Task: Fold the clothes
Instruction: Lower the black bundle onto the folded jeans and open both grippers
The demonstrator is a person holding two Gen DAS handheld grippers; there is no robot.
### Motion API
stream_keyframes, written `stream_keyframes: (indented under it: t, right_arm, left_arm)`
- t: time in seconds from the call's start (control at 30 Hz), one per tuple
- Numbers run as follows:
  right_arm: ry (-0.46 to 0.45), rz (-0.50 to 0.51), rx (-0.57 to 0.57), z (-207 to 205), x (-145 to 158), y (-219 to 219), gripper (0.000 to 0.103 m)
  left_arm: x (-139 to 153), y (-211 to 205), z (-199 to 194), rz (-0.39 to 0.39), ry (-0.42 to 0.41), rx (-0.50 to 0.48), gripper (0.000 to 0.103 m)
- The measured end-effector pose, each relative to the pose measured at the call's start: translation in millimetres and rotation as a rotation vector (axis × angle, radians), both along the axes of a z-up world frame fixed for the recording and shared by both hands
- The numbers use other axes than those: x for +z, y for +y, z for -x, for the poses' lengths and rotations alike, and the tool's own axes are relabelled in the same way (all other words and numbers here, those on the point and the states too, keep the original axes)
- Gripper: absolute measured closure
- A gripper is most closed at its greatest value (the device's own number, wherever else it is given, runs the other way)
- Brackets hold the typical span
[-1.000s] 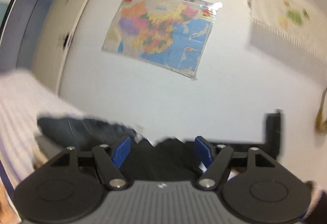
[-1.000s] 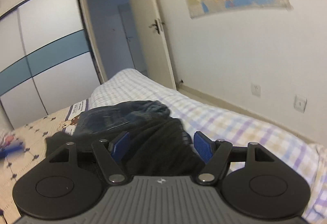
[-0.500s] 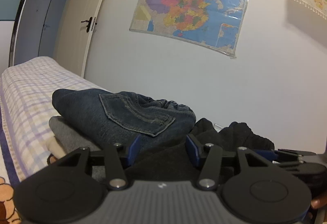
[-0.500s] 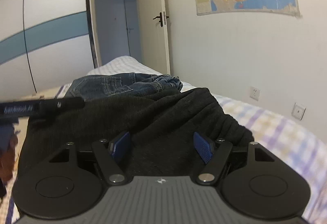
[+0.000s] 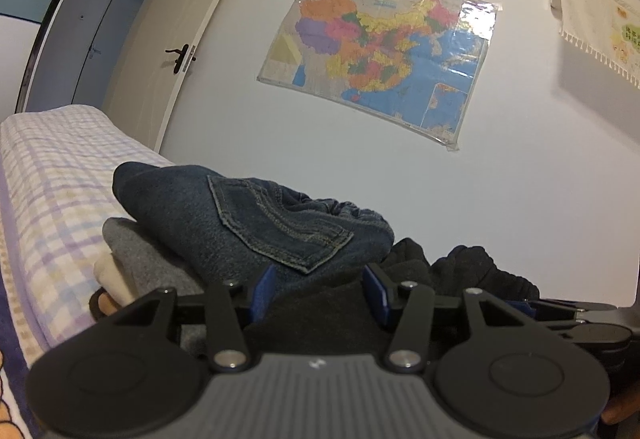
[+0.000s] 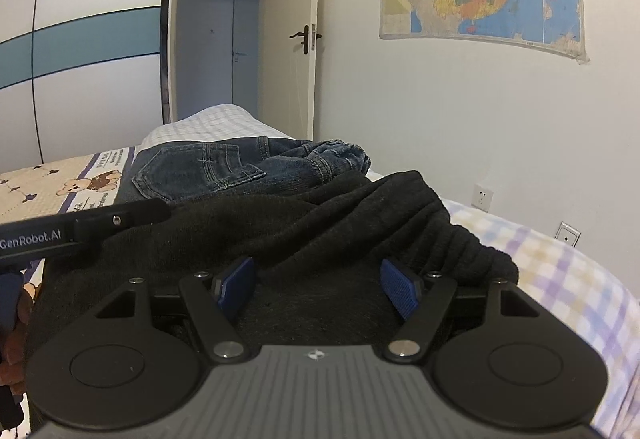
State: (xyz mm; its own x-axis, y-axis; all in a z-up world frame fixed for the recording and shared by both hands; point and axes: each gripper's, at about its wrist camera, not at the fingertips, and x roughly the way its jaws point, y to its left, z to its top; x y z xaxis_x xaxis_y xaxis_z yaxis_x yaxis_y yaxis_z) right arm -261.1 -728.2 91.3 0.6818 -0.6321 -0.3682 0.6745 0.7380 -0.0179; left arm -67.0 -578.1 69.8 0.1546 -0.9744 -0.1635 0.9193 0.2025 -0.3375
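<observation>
Two grippers crowd a black garment [image 6: 320, 231] heaped on a bed [image 6: 560, 279], near its wall-side edge. The right gripper [image 6: 318, 289] hovers low over the cloth with its blue pads apart and nothing pinched. The left gripper [image 5: 318, 289] has just been narrowing its jaws; black cloth lies between the pads, though whether they press on it is hard to tell from this low angle.

Judged from here, the main risk is a grab that catches only a loose ridge of the bunched fabric, so the garment lifts as a wad rather than by a clean edge. A second risk: the jeans [image 5: 248, 223] sit touching the black heap, and a pull could drag them off their stack.

Each view adds something. The left wrist view shows that the jeans rest on a grey fold [image 5: 144, 259] with something pale under it, and glimpses the right gripper low at the right. The right wrist view alone shows the garment's full spread, the left gripper's side arm reaching in over its left part, the wardrobe [image 6: 80, 39], and the wall sockets [image 6: 482, 195].
</observation>
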Motion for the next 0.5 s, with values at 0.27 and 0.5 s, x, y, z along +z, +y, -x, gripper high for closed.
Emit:
stream_keyframes:
  t: [0.27, 0.5]
  right_arm:
    - [0.000, -0.014, -0.011, 31, 18, 11, 0.029]
    - [0.024, 0.026, -0.024, 62, 30, 58, 0.028]
  left_arm:
    - [32, -2, 30, -0.043, -0.047, 0.032, 0.029]
    - [59, 25, 51, -0.030, -0.064, 0.086, 0.027]
